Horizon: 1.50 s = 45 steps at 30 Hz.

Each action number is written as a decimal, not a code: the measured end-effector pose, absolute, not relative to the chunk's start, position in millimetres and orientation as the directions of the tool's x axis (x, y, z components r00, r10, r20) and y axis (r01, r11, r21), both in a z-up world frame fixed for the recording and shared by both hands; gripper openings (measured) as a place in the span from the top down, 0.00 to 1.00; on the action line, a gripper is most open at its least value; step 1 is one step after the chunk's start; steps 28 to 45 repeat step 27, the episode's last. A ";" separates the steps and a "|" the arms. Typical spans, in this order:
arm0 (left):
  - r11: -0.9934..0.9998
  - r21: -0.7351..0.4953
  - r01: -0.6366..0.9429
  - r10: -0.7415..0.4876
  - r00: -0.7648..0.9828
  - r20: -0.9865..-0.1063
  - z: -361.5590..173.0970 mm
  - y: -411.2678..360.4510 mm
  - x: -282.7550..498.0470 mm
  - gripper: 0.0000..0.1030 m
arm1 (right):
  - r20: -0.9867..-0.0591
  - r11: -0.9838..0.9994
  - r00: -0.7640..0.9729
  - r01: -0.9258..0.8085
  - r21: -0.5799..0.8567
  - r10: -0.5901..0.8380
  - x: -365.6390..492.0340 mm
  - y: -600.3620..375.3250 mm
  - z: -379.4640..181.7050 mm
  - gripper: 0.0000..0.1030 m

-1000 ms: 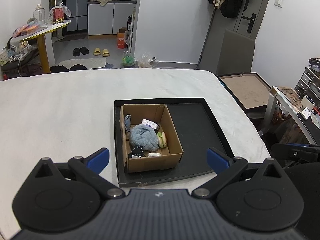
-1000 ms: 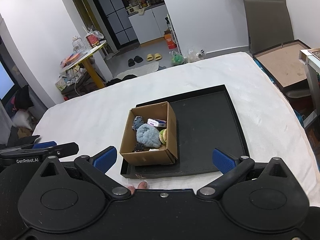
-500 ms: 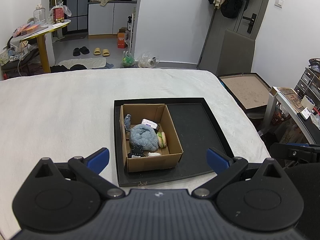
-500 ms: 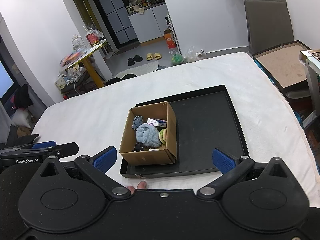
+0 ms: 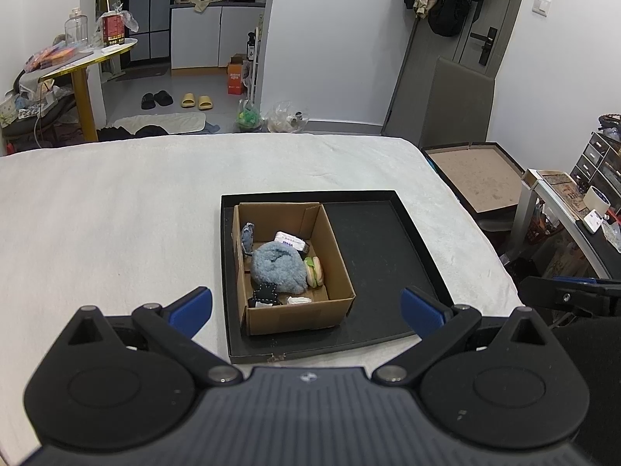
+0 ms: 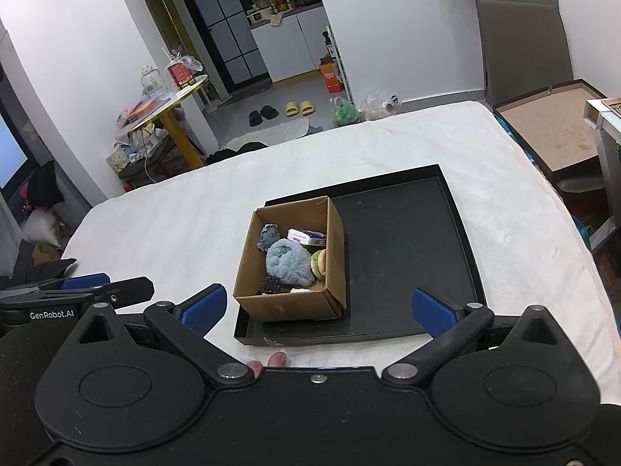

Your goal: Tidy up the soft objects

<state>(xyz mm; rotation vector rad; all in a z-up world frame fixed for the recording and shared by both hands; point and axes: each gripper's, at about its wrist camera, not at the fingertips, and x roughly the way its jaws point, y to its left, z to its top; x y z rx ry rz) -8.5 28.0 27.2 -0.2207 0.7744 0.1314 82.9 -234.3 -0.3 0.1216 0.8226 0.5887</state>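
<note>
The fluffy light-blue plush lump (image 5: 277, 268) is lying in the middle of the open brown cardboard box (image 5: 295, 312), and it is filling most of the box floor. Judged by its shaggy pile, it is likely light and compressible and will yield under the pads; a pinch across its raised top, taking a fold of pile, is the suggested hold, since the box walls are leaving little side clearance. Around it the following items are resting: a small grey-blue plush figure (image 5: 247, 235) against the box's left wall, a white wrapped packet with a blue printed label (image 5: 289, 239) near the far right corner, a small felt hamburger toy (image 5: 313, 271) against the right wall, a black star-shaped soft piece (image 5: 266, 292) at the near wall, and a small white scrap (image 5: 299, 300) beside it. The packet's writing is too small to be read. The box is occupying the left half of the shallow black rectangular tray (image 5: 380, 256), touching or nearly touching its left rim; the right half of the tray is bare. The tray is sitting near the near right corner of the white cloth-covered surface (image 5: 116, 213). The left gripper (image 5: 306, 308) is hovering above the tray's near edge with its blue-padded fingers spread wide and holding nothing. The right gripper (image 6: 316, 308) is likewise spread wide and empty, above the same near edge. In the right wrist view, the left gripper's body is displaying the readable marking "GenRobot.AI".
</note>
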 end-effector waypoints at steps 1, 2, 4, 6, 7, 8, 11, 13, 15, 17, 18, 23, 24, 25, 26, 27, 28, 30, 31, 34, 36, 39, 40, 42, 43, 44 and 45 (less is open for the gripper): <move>0.969 -0.150 -0.198 0.036 0.708 -0.705 27.5 28.2 -8.9 0.01 | -0.655 0.835 0.532 -0.446 0.321 0.537 83.1 -235.1 0.0 0.00; 0.969 -0.148 -0.198 0.037 0.708 -0.705 27.8 28.2 -8.9 0.01 | -0.655 0.836 0.534 -0.446 0.319 0.535 83.2 -235.0 0.0 0.00; 0.969 -0.143 -0.199 0.042 0.710 -0.703 28.6 27.8 -9.0 0.01 | -0.655 0.838 0.537 -0.447 0.313 0.531 82.8 -233.7 1.1 0.00; 0.969 -0.144 -0.201 0.043 0.711 -0.702 28.7 27.6 -9.1 0.01 | -0.656 0.839 0.538 -0.447 0.311 0.529 83.5 -234.0 1.4 0.00; 0.969 -0.145 -0.201 0.043 0.711 -0.702 28.6 27.1 -9.2 0.01 | -0.657 0.840 0.538 -0.447 0.309 0.528 83.6 -233.7 1.6 0.00; 0.969 -0.145 -0.200 0.042 0.710 -0.703 28.8 26.8 -9.3 0.01 | -0.657 0.840 0.538 -0.447 0.308 0.528 83.3 -233.4 1.6 0.00; 0.969 -0.148 -0.197 0.036 0.707 -0.706 28.8 26.6 -8.5 0.01 | -0.660 0.843 0.541 -0.449 0.296 0.521 83.5 -232.0 1.6 0.00; 0.969 -0.150 -0.195 0.033 0.706 -0.707 28.8 27.0 -8.1 0.01 | -0.661 0.843 0.542 -0.450 0.294 0.519 82.7 -230.5 2.0 0.00; 0.970 -0.149 -0.194 0.033 0.708 -0.706 29.2 26.9 -7.5 0.01 | -0.662 0.843 0.541 -0.450 0.294 0.520 83.5 -230.8 1.9 0.00; 0.970 -0.150 -0.192 0.031 0.708 -0.705 28.8 26.5 -6.6 0.01 | -0.663 0.843 0.539 -0.451 0.294 0.519 84.3 -231.0 1.8 0.00; 0.970 -0.149 -0.191 0.032 0.709 -0.705 28.7 26.3 -6.5 0.01 | -0.664 0.843 0.539 -0.451 0.292 0.518 85.4 -231.1 1.7 0.00; 0.971 -0.139 -0.193 0.042 0.712 -0.701 28.8 24.5 -7.9 0.01 | -0.668 0.845 0.538 -0.452 0.285 0.513 87.3 -230.2 0.4 0.00; 0.971 -0.140 -0.194 0.041 0.713 -0.700 28.7 24.5 -8.4 0.01 | -0.668 0.845 0.538 -0.452 0.285 0.514 88.0 -231.0 0.0 0.00; 0.970 -0.144 -0.194 0.039 0.714 -0.699 28.7 24.8 -8.6 0.01 | -0.667 0.845 0.538 -0.453 0.285 0.514 87.0 -229.7 0.5 0.00; 0.970 -0.147 -0.194 0.037 0.715 -0.699 28.4 25.2 -9.3 0.01 | -0.668 0.844 0.537 -0.454 0.286 0.515 87.4 -229.4 0.0 0.00; 0.969 -0.152 -0.193 0.033 0.715 -0.698 28.2 25.6 -9.6 0.01 | -0.669 0.843 0.536 -0.454 0.287 0.516 88.5 -229.9 -0.3 0.00; 0.969 -0.152 -0.193 0.033 0.715 -0.698 28.2 25.6 -9.6 0.01 | -0.669 0.843 0.536 -0.454 0.287 0.516 88.5 -229.9 -0.3 0.00; 0.969 -0.152 -0.193 0.033 0.715 -0.698 28.2 25.6 -9.6 0.01 | -0.669 0.843 0.536 -0.454 0.287 0.516 88.5 -229.9 -0.3 0.00; 0.969 -0.152 -0.193 0.033 0.715 -0.698 28.2 25.6 -9.6 0.01 | -0.669 0.843 0.536 -0.454 0.287 0.516 88.5 -229.9 -0.3 0.00; 0.969 -0.152 -0.193 0.033 0.715 -0.698 28.2 25.6 -9.6 0.01 | -0.669 0.843 0.536 -0.454 0.287 0.516 88.5 -229.9 -0.3 0.00; 0.969 -0.152 -0.193 0.033 0.715 -0.698 28.2 25.6 -9.6 0.01 | -0.669 0.843 0.536 -0.454 0.287 0.516 88.5 -229.9 -0.3 0.00; 0.969 -0.152 -0.193 0.033 0.715 -0.698 28.2 25.6 -9.6 0.01 | -0.669 0.843 0.536 -0.454 0.287 0.516 88.5 -229.9 -0.3 0.00; 0.969 -0.152 -0.193 0.033 0.715 -0.698 28.2 25.6 -9.6 0.01 | -0.669 0.843 0.536 -0.454 0.287 0.516 88.5 -229.9 -0.3 0.00; 0.969 -0.152 -0.193 0.033 0.715 -0.698 28.2 25.6 -9.6 0.01 | -0.669 0.843 0.536 -0.454 0.287 0.516 88.5 -229.9 -0.3 0.00; 0.969 -0.152 -0.193 0.033 0.715 -0.698 28.2 25.6 -9.6 0.01 | -0.669 0.843 0.536 -0.454 0.287 0.516 88.5 -229.9 -0.3 0.00; 0.969 -0.152 -0.193 0.033 0.715 -0.698 28.2 25.6 -9.6 0.01 | -0.669 0.843 0.536 -0.454 0.287 0.516 88.5 -229.9 -0.3 0.00; 0.969 -0.152 -0.193 0.033 0.715 -0.698 28.2 25.6 -9.6 0.01 | -0.669 0.843 0.536 -0.454 0.287 0.516 88.5 -229.9 -0.3 0.00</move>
